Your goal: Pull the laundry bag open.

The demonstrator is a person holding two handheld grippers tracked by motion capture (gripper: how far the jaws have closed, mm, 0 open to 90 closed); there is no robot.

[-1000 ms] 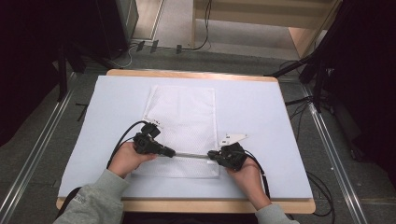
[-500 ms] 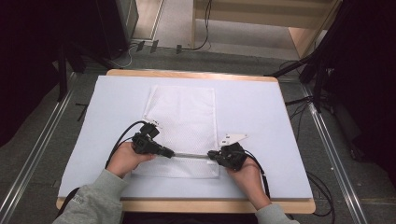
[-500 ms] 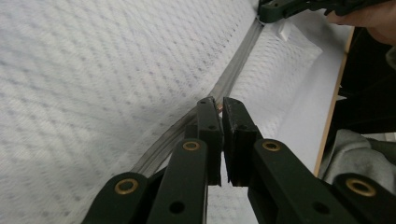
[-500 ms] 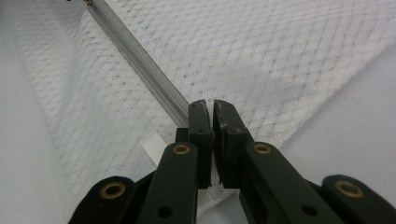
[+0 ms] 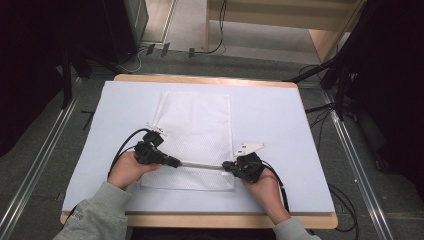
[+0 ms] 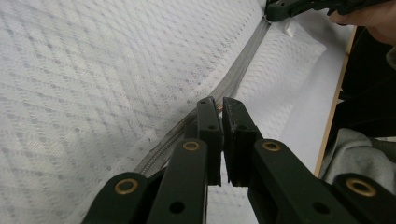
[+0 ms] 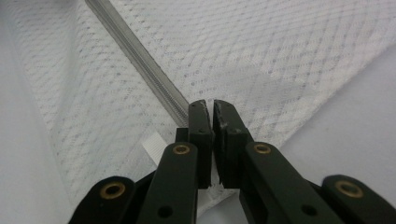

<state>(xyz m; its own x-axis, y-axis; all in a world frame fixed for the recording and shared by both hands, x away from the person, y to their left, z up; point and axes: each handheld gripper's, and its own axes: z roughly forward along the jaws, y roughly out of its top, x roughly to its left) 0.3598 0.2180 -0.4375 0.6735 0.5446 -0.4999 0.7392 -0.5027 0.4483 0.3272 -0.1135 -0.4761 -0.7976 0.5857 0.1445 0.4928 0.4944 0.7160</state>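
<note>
On the light blue table cover (image 5: 280,130), a white mesh bag (image 5: 197,127) lies flat, its long side running away from the person and its near end between the two grippers. Across that near end runs a grey zipper (image 5: 201,166), seen in the high view as a thin straight line from one gripper to the other. At its left end sits the left gripper (image 5: 172,163), held in the person's left hand (image 5: 129,169); in the left gripper view the jaws are drawn together at the zipper (image 6: 233,81), the tips pinching it where the mesh puckers upward, though the exact part caught between the pads cannot be made out. At the right end sits the right gripper (image 5: 227,166), held in the right hand (image 5: 262,187); in the right gripper view its jaws are likewise closed, clamped on the end of the zipper (image 7: 140,60), with a small white tab (image 7: 153,147) of the bag just beside them. Both grippers point toward each other along the zipper line, low over the bag. Beneath the cover, the wooden table (image 5: 200,78) shows as a narrow edge.
</note>
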